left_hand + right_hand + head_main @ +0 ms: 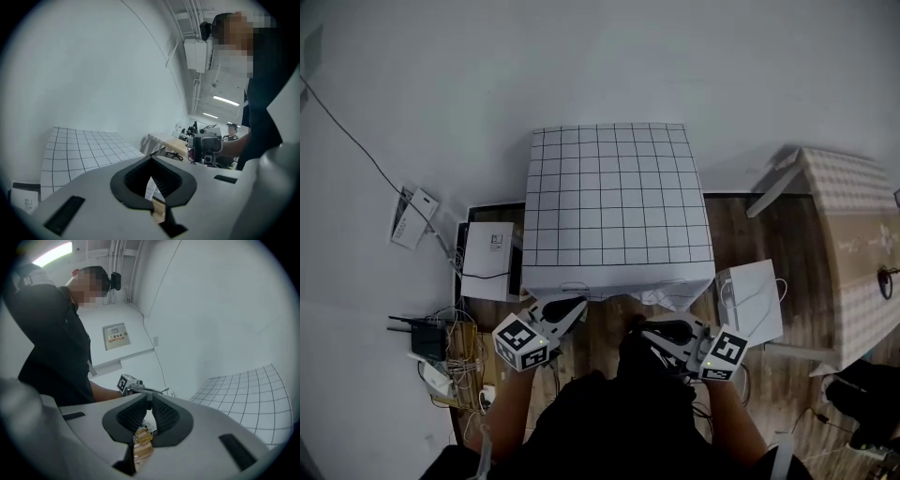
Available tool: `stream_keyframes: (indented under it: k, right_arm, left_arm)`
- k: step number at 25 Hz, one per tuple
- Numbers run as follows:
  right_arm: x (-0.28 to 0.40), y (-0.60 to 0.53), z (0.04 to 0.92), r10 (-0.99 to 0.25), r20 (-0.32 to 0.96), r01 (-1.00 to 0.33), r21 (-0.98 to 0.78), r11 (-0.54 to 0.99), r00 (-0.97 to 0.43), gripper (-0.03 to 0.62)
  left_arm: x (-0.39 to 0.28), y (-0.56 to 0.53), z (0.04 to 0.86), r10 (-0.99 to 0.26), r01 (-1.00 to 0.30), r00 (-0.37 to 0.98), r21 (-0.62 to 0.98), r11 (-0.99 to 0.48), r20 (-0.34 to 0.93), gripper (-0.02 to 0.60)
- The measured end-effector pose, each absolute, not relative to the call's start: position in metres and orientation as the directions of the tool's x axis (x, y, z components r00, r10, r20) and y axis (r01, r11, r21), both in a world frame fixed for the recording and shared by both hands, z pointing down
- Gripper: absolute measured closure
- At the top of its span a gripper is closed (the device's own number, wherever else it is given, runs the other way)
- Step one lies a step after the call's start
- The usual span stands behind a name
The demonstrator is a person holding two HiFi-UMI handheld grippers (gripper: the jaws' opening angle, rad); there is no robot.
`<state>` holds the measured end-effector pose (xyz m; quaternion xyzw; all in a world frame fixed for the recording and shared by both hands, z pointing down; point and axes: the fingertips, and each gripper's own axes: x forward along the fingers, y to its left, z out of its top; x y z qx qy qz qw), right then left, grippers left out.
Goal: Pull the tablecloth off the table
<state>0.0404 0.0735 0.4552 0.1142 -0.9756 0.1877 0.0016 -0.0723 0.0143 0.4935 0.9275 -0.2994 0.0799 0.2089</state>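
A white tablecloth with a black grid (619,202) covers the small table ahead of me, and its front hem hangs down with a few folds. My left gripper (579,304) is shut just below the hem's left part, pointing inward with nothing in it. To the right, slightly lower, my right gripper (643,326) is also shut and empty. In the left gripper view the left gripper (151,157) shows its pads together, with the tablecloth (84,150) to the left and the right gripper (206,147) beyond. In the right gripper view the right gripper (149,394) is shut, with the cloth (248,399) to the right.
A white paper bag (750,300) stands right of the table. A white box (487,262) sits to its left. A router with tangled cables (436,347) lies on the floor at my left. A second table with a checked cloth (853,244) stands at the far right.
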Motion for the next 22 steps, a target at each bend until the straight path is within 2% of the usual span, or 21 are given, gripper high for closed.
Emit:
stream_keyframes:
  k: [10, 13, 17, 22]
  right_arm:
    - [0.075, -0.053, 0.46, -0.187, 0.064, -0.198, -0.348, 0.916, -0.98, 0.563]
    - [0.068, -0.089, 0.468, -0.197, 0.077, -0.212, -0.356, 0.91, -0.977, 0.481]
    - [0.052, -0.127, 0.479, -0.198, 0.127, -0.231, -0.368, 0.901, -0.972, 0.446]
    - [0.033, -0.181, 0.504, -0.254, 0.201, -0.314, -0.373, 0.873, -0.946, 0.384]
  left_arm:
    - [-0.06, -0.088, 0.49, -0.584, -0.681, 0.723, 0.238, -0.693, 0.37, 0.572]
    - [-0.067, -0.121, 0.497, -0.583, -0.688, 0.708, 0.2, -0.698, 0.4, 0.572]
    - [-0.075, -0.154, 0.511, -0.559, -0.667, 0.721, 0.191, -0.72, 0.41, 0.572]
    - [-0.085, -0.198, 0.542, -0.487, -0.614, 0.762, 0.236, -0.753, 0.427, 0.571]
